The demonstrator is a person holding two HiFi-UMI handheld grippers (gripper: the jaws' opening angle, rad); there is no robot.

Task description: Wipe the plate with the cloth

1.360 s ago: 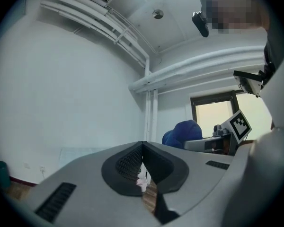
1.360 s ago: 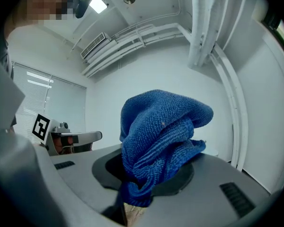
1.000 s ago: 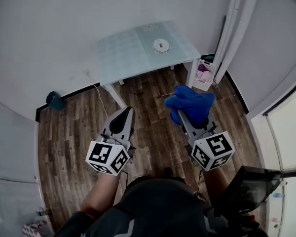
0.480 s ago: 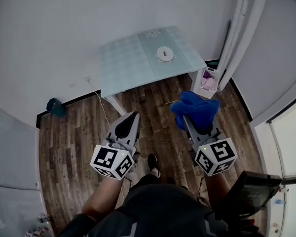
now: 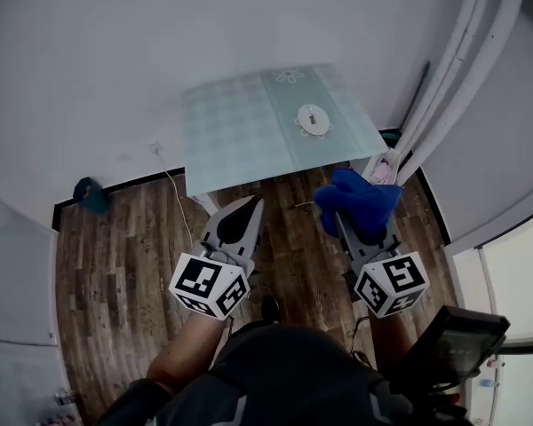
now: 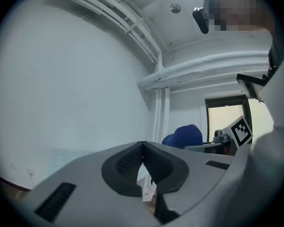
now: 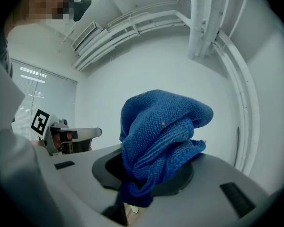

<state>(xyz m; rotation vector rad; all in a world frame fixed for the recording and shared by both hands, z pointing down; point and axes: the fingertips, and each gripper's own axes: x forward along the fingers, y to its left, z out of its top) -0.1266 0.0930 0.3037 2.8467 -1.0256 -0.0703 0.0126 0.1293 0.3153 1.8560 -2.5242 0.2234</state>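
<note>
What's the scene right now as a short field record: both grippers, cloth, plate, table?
left gripper: jaws together, holding nothing
right gripper: jaws clamped on the cloth
cloth: blue, bunched, standing up out of the jaws
plate: white, lying on the table toward its right side
table: pale top, against the wall
contact: cloth not yet on plate; both grippers are over the wood floor, short of the table

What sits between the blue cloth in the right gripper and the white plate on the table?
Nothing in the way: the head view shows only bare tabletop and a strip of wooden floor between the cloth and the plate.
</note>
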